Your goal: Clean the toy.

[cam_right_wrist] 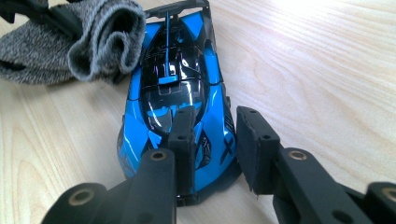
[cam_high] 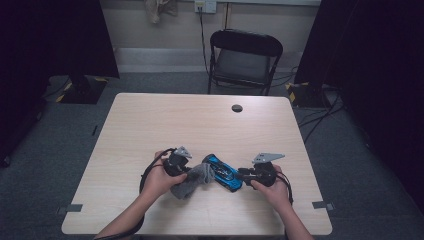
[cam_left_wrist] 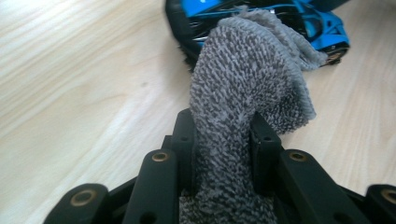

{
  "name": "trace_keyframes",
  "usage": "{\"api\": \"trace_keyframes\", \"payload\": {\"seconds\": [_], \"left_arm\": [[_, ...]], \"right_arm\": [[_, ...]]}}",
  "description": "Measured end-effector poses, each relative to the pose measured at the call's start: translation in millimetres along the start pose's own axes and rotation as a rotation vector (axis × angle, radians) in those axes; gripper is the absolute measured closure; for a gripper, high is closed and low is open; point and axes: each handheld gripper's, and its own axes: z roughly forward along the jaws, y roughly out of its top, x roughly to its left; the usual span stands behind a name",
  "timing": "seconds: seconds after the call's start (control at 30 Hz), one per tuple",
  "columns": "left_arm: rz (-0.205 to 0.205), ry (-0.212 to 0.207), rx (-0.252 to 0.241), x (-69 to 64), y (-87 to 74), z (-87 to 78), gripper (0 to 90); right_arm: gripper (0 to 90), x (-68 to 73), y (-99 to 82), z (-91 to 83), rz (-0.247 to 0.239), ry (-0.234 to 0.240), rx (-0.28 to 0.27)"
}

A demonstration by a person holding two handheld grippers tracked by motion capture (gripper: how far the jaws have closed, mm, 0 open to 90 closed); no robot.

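Toy car and cloth at the table's near edge

The grey knitted cloth (cam_high: 192, 180) lies left of the blue-and-black toy car (cam_high: 223, 172), touching it, on the light wooden table (cam_high: 150, 125).

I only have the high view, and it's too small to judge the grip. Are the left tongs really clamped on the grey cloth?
Observer: Yes. In the left gripper view the left tongs are shut on the grey cloth, pinched between both pads.
Operator: Does the cloth reach the car?
Observer: It drapes over one end of the blue toy car.
Operator: And the right tongs?
Observer: In the right gripper view the right tongs straddle one side of the car at its near end. I can't tell whether the pads press on it.
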Motion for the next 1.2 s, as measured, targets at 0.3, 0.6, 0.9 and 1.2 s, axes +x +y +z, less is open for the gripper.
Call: {"api": "trace_keyframes", "payload": {"seconds": [0.3, 0.6, 0.9, 1.2], "left_arm": [[-0.009, 0.037, 0.011, 10.2, -7.9, -13.2, 69.5], [-0.031, 0.052, 0.016, 20.0, -28.3, -33.0, 69.5], [-0.045, 0.038, 0.008, 21.2, -40.0, -35.6, 69.3], [-0.048, 0.024, 0.008, 20.5, -40.3, -32.7, 68.6]], "right_arm": [[69.0, -0.4, -0.2, -0.1, 0.002, 0.003, 0.0], [68.9, -0.5, -0.7, -0.2, 0.001, 0.003, -0.005], [65.9, 1.4, 0.4, -0.2, -0.005, -0.013, -0.003], [30.9, 11.1, 8.1, 4.1, -0.06, -0.011, 0.011]]}}
